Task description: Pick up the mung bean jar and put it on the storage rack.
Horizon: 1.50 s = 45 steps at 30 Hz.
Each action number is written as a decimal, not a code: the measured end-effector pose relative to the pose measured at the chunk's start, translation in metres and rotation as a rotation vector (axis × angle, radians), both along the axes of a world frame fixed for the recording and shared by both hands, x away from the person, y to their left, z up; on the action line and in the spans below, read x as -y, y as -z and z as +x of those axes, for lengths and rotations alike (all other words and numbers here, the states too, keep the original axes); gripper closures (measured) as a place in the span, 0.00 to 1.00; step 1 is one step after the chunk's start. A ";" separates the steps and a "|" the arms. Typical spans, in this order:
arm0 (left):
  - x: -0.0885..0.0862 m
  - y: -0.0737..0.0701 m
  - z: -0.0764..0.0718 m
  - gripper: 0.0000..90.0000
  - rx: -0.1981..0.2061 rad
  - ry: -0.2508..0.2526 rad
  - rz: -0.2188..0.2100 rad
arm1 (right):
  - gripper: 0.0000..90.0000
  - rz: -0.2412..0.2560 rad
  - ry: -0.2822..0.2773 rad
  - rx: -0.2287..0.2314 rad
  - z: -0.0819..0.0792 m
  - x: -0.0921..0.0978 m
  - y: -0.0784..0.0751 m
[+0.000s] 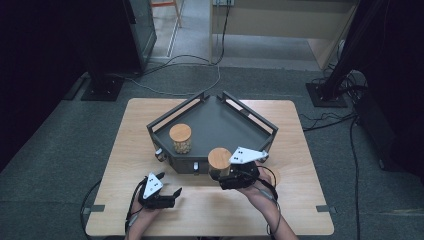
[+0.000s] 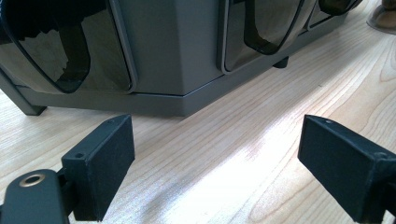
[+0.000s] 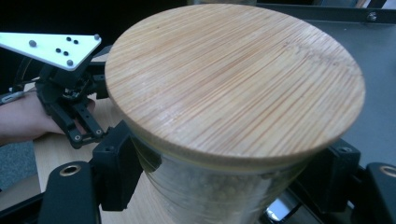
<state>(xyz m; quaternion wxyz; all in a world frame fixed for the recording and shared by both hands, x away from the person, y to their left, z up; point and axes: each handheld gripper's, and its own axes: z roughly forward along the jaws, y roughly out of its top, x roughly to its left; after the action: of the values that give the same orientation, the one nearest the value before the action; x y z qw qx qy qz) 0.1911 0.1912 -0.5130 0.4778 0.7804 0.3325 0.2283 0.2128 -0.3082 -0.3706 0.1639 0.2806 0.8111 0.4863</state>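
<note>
Two jars were in play. Right gripper (image 1: 223, 176) had its jaws clamped on the glass body of one jar (image 1: 219, 162), just under its bamboo lid (image 3: 233, 79). That jar sat at the front edge of the grey corner tray (image 1: 215, 120), right by the tray's front wall; couldn't tell whether it touched the table (image 1: 300, 150). Contents were pale and grainy, otherwise unclear. Second jar (image 1: 180, 138), same wooden lid, stood upright inside the tray, left of centre. Left gripper (image 1: 170, 192) was low over the table, front-left, well apart from both jars, jaws spread wide and holding nothing. Its view faced the tray's base (image 2: 177, 56) across bare wood.
</note>
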 end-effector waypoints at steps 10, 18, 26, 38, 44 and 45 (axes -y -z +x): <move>-0.001 0.000 0.001 0.12 -0.005 -0.002 0.000 | 0.28 0.001 0.009 -0.001 0.003 0.001 -0.005; -0.001 -0.001 0.002 0.12 -0.009 0.003 0.001 | 0.28 -0.001 0.015 0.009 0.005 0.001 -0.012; 0.000 -0.001 0.002 0.12 -0.010 0.003 0.002 | 0.28 -0.015 0.028 0.019 0.009 -0.001 -0.018; 0.000 -0.001 0.001 0.12 -0.008 0.002 0.006 | 0.28 -0.024 0.064 0.029 0.017 -0.011 -0.017; 0.000 -0.001 0.001 0.12 -0.006 0.003 0.008 | 0.28 -0.031 0.069 0.033 0.023 -0.016 -0.020; 0.000 -0.001 0.001 0.12 -0.006 0.003 0.008 | 0.28 -0.032 0.071 0.033 0.023 -0.016 -0.020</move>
<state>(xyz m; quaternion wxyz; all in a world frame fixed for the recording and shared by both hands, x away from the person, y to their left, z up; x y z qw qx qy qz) 0.1920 0.1909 -0.5118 0.4741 0.7836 0.3318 0.2263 0.2360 -0.2918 -0.3503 0.1988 0.2984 0.8055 0.4718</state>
